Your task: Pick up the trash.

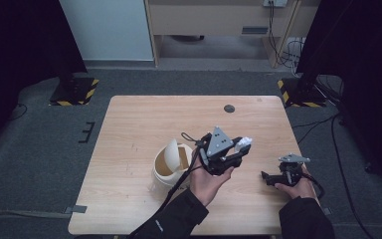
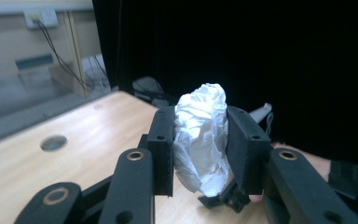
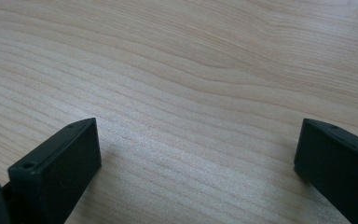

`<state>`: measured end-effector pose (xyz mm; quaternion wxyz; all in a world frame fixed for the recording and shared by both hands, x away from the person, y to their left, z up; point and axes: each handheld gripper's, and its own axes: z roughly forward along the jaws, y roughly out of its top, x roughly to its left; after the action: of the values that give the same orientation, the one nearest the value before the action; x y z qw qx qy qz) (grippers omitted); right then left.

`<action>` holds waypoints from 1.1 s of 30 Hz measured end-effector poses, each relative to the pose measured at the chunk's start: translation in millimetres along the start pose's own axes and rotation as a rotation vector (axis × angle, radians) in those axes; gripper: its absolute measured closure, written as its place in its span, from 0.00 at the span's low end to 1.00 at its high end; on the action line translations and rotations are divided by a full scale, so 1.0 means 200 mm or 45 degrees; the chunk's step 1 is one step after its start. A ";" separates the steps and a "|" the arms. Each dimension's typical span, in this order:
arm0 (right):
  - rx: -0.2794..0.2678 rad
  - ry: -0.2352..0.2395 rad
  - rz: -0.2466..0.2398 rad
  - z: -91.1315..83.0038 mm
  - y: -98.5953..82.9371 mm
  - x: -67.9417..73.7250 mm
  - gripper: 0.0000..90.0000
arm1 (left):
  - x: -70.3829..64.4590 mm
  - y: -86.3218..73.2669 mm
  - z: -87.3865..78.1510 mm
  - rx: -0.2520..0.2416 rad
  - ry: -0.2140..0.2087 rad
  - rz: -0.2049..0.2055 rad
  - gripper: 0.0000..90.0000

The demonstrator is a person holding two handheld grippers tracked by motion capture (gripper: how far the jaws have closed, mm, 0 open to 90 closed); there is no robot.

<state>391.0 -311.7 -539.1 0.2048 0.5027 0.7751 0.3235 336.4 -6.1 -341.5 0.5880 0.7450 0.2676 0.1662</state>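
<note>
Crumpled white tissue (image 2: 201, 139) clamped between left gripper (image 1: 241, 148) jaws, raised above table (image 1: 139, 119) toward its near right edge. Right gripper (image 1: 268, 177) jaws wide apart, nothing between, low over table.

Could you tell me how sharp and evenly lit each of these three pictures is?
High view: the table is evenly lit, the side curtains near black, the small white bin soft. Left gripper view: the crumpled tissue in the left claw is bright and fairly sharp, the background dark. Right gripper view: the wood grain is sharp, with faint sheen between the open jaws of the right claw.
</note>
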 end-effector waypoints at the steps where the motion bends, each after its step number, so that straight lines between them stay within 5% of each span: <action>1: 0.000 0.000 0.000 0.00 0.00 0.00 0.01 | 0.00 0.02 -0.02 -0.016 0.001 0.004 0.72; 14: 0.000 0.000 0.000 0.00 0.00 0.00 0.01 | 0.14 0.13 -0.31 -0.138 0.043 0.027 0.71; 33: 0.000 0.000 0.000 0.00 0.00 0.00 0.01 | 0.33 0.06 -0.75 -0.218 0.219 0.008 0.70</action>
<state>390.9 -311.7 -539.2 0.2049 0.5028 0.7750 0.3235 307.8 150.2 -296.5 0.6238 0.6760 0.2994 0.2536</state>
